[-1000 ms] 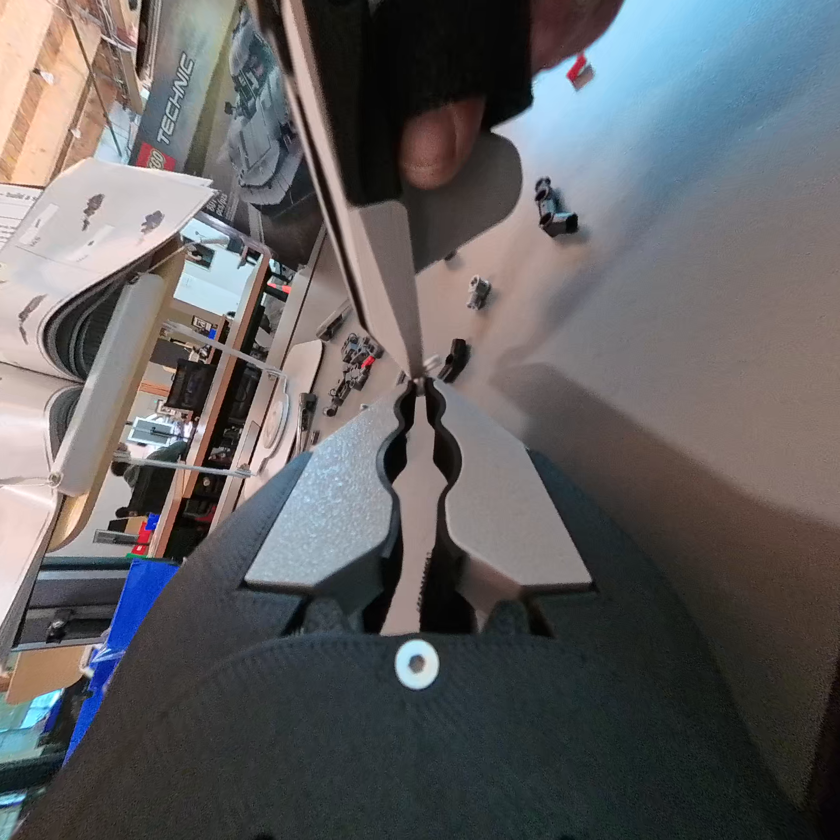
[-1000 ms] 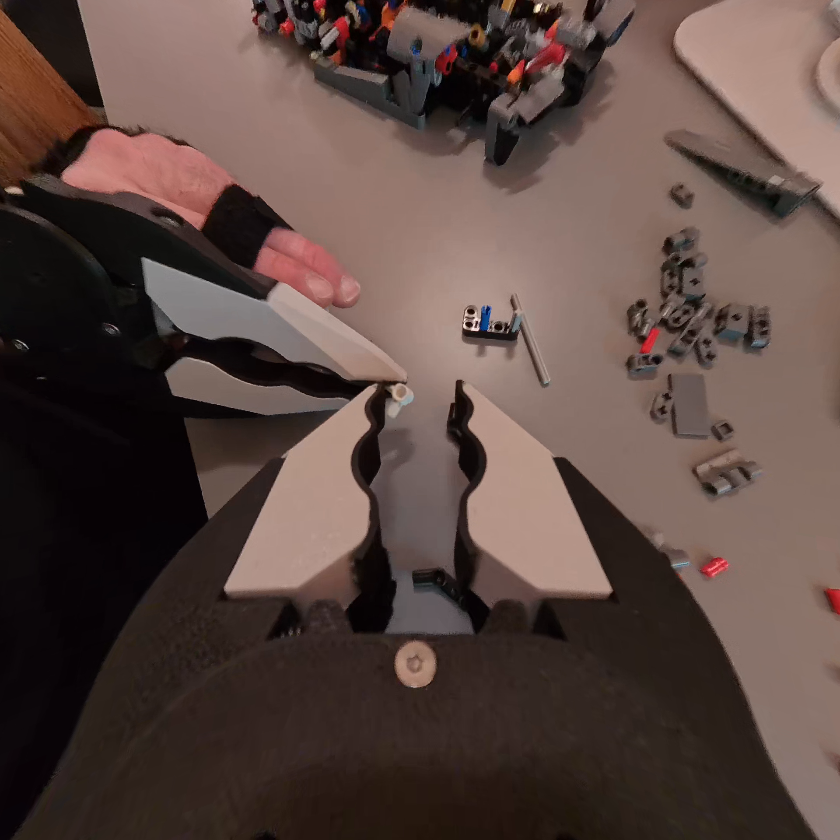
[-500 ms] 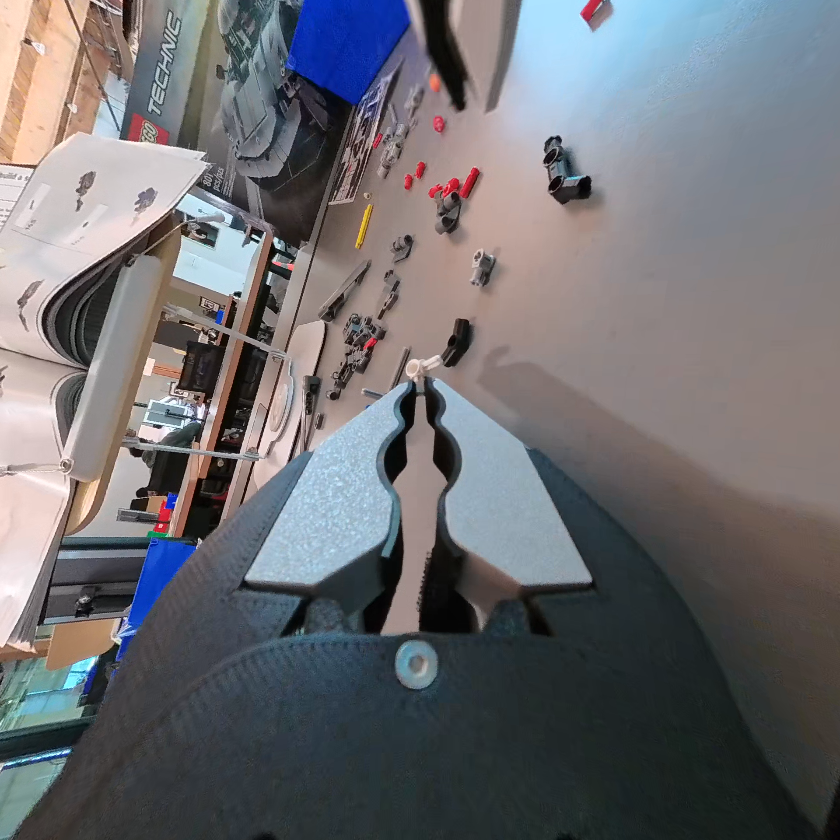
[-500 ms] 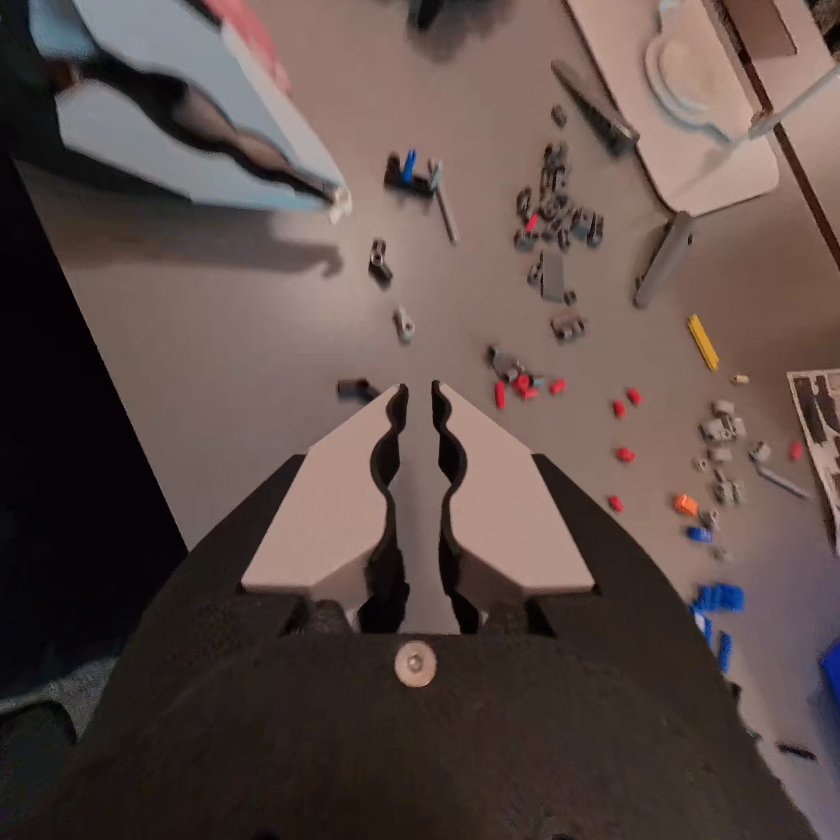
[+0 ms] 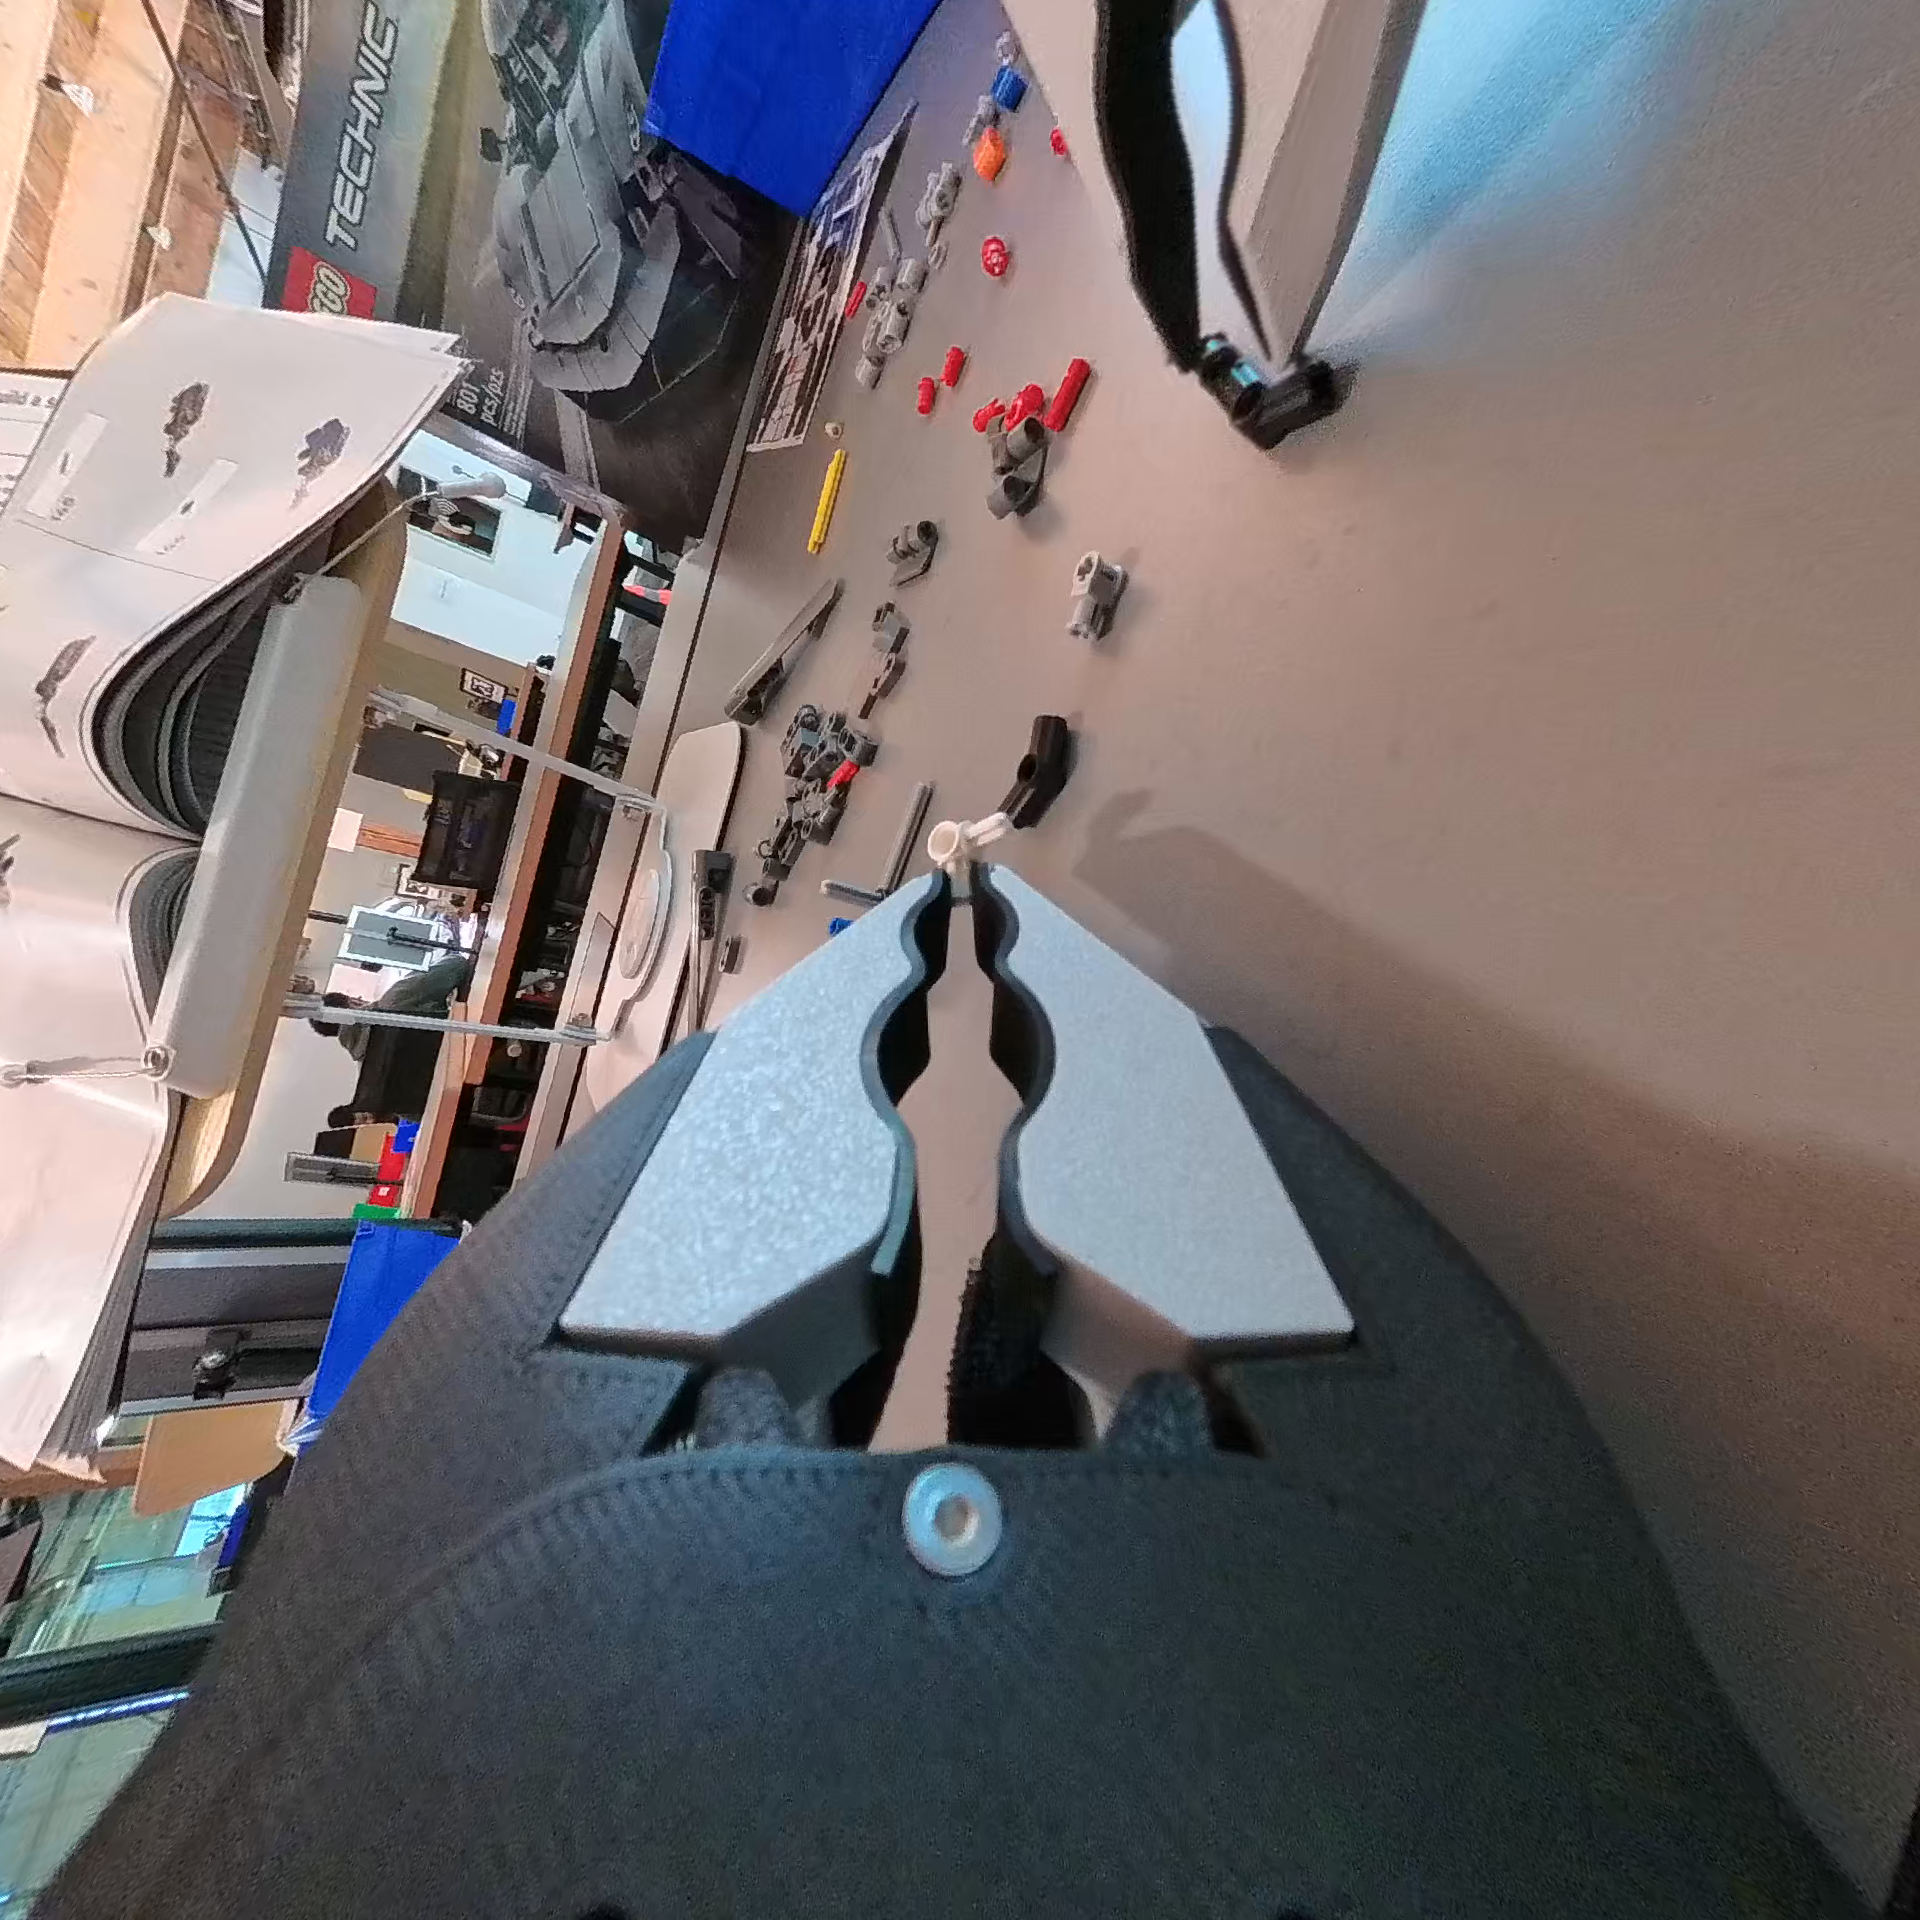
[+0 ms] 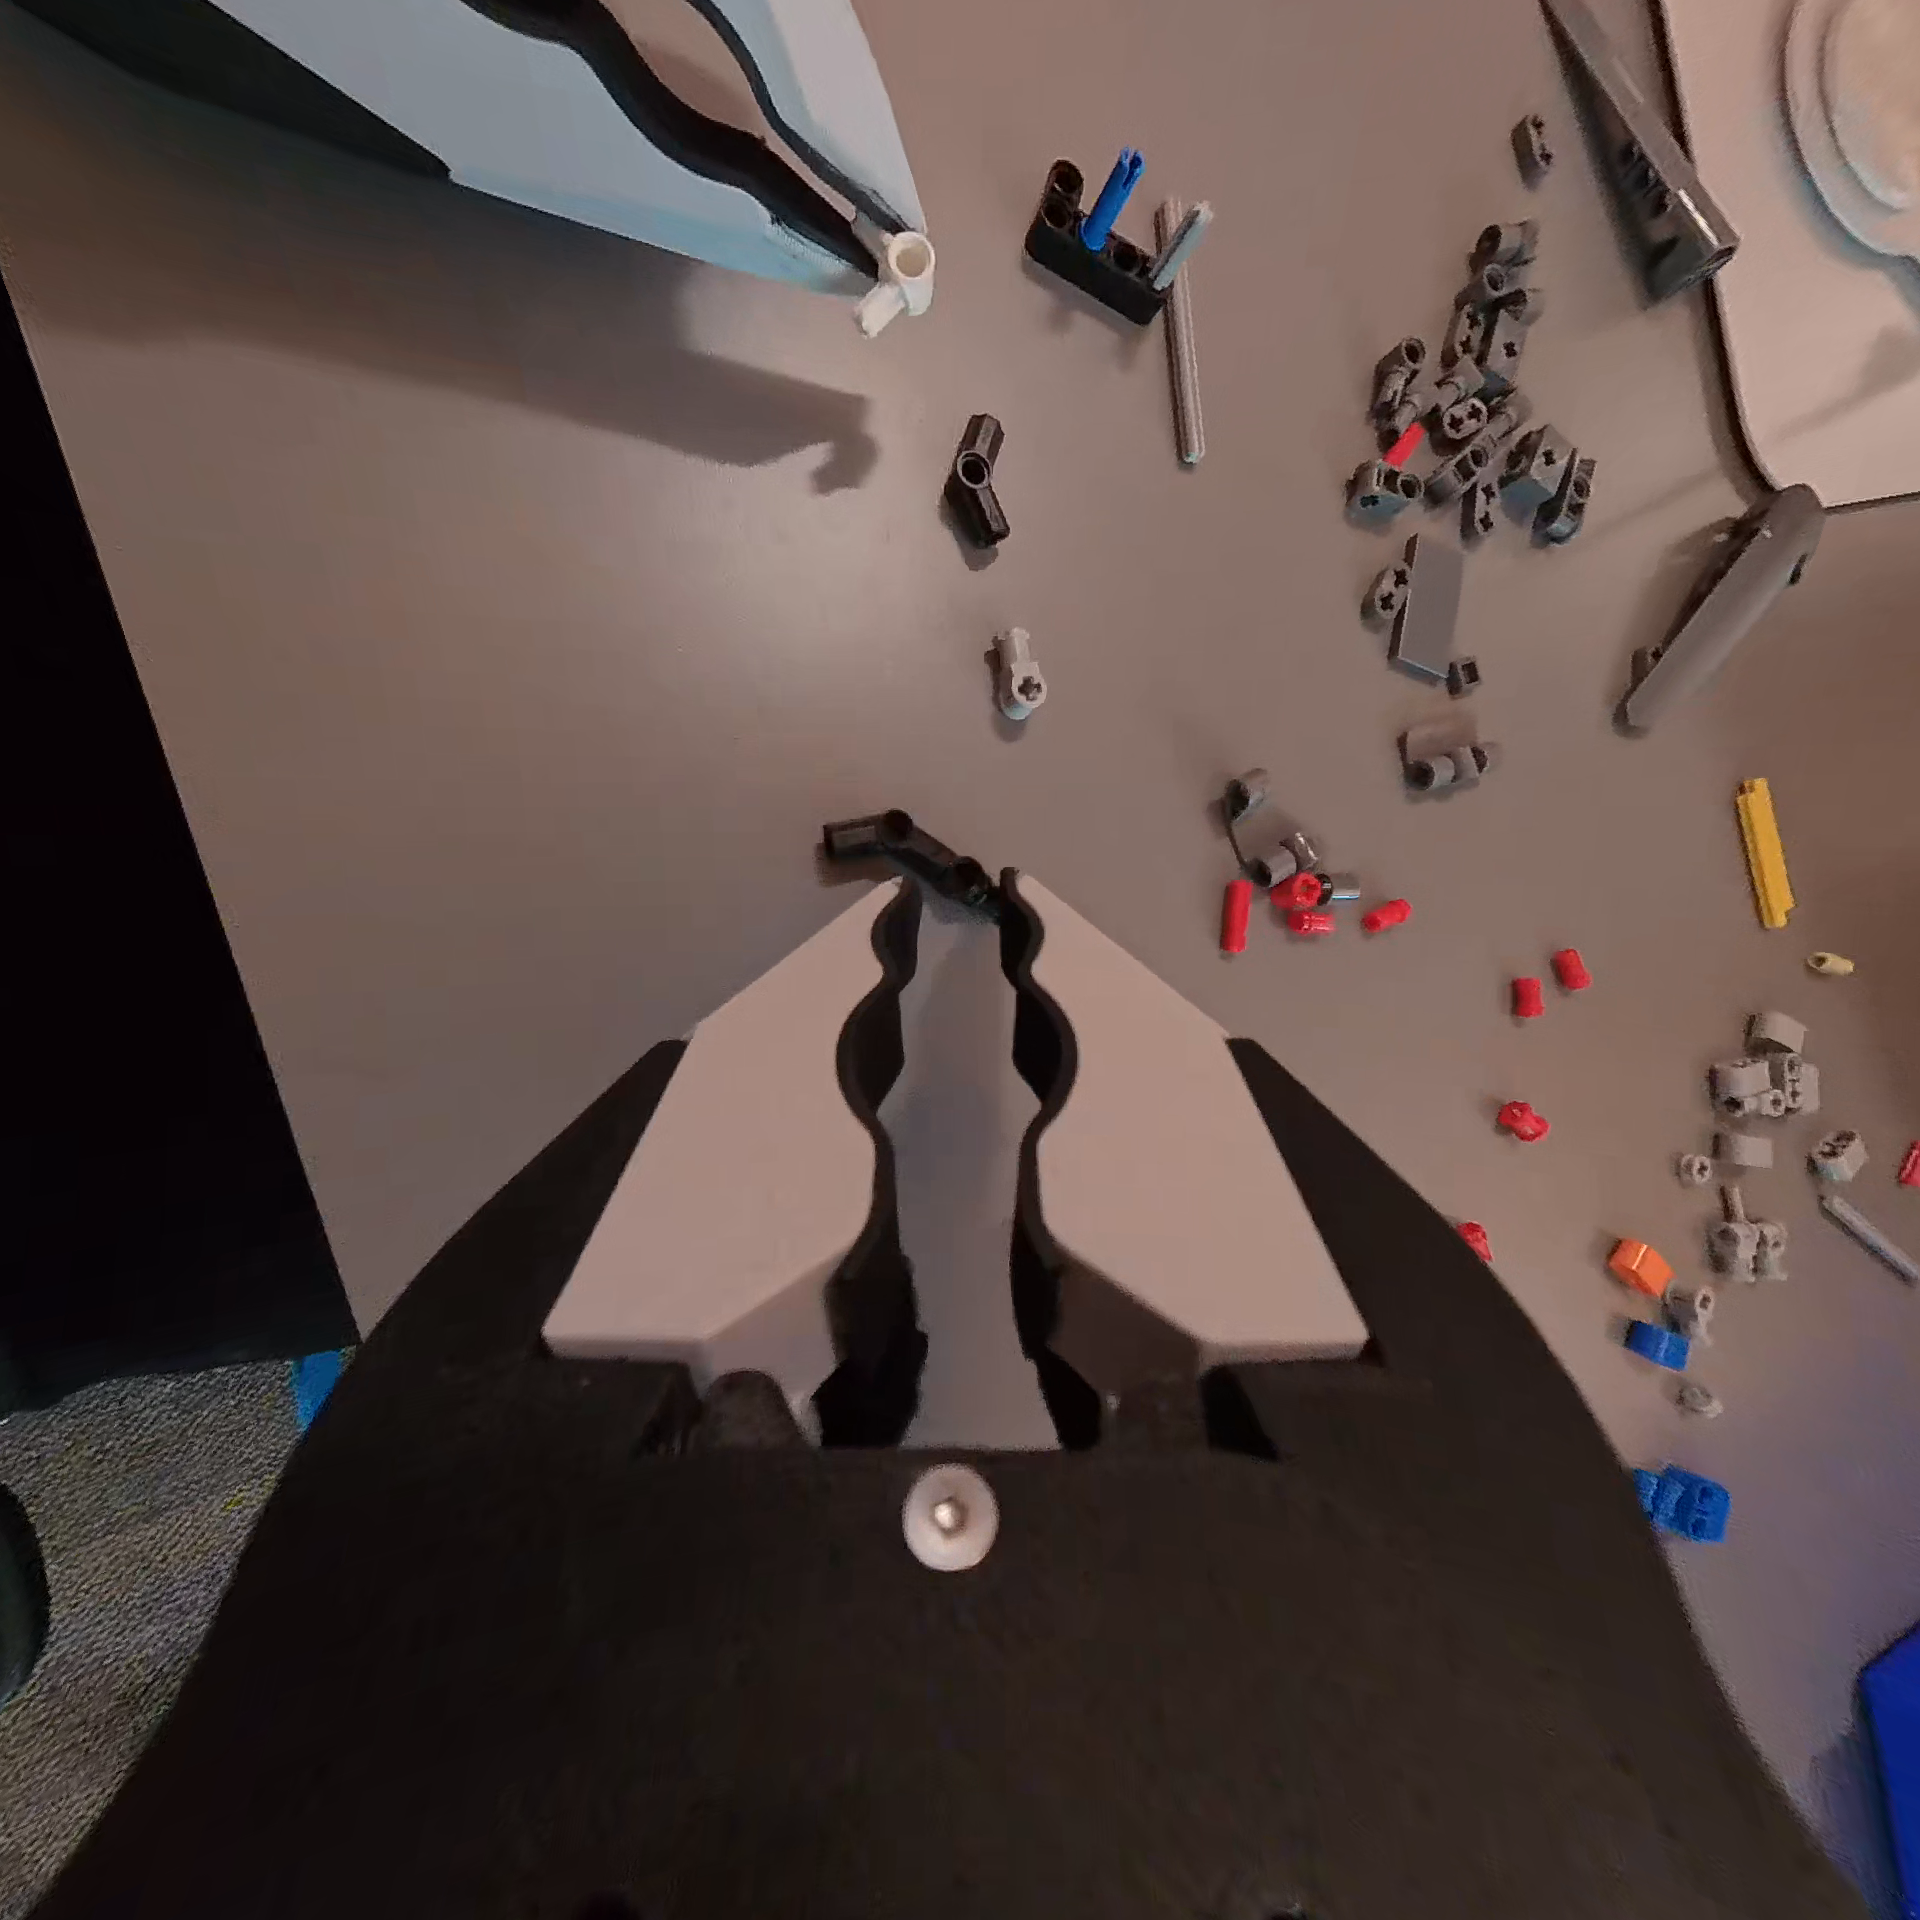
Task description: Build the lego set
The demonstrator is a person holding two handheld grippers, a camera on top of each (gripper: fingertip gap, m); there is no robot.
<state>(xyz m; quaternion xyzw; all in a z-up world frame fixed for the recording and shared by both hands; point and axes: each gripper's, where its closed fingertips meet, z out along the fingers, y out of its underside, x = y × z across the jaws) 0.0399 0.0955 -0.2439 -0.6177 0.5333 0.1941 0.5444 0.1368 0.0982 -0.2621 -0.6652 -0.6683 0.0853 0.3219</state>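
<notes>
Left gripper (image 5: 961, 885) clenched a white connector (image 5: 958, 837) mid-frame; right gripper (image 6: 958, 896) straddled a black connector (image 6: 906, 844) at centre, grip unclear.

The left gripper (image 5: 961, 891) holds a small connector piece (image 5: 958, 840) above the table (image 5: 1558, 727). The right gripper (image 6: 958, 894) stands at a bent connector (image 6: 902, 847) lying on the table. To its right lie short pins (image 6: 1304, 909), and behind them a heap of small pieces (image 6: 1470, 416).

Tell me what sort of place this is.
Likely an indoor hobby or workshop table for building a toy brick model: loose plastic building pieces lie scattered, beside the set's box and an open instruction booklet.
</notes>
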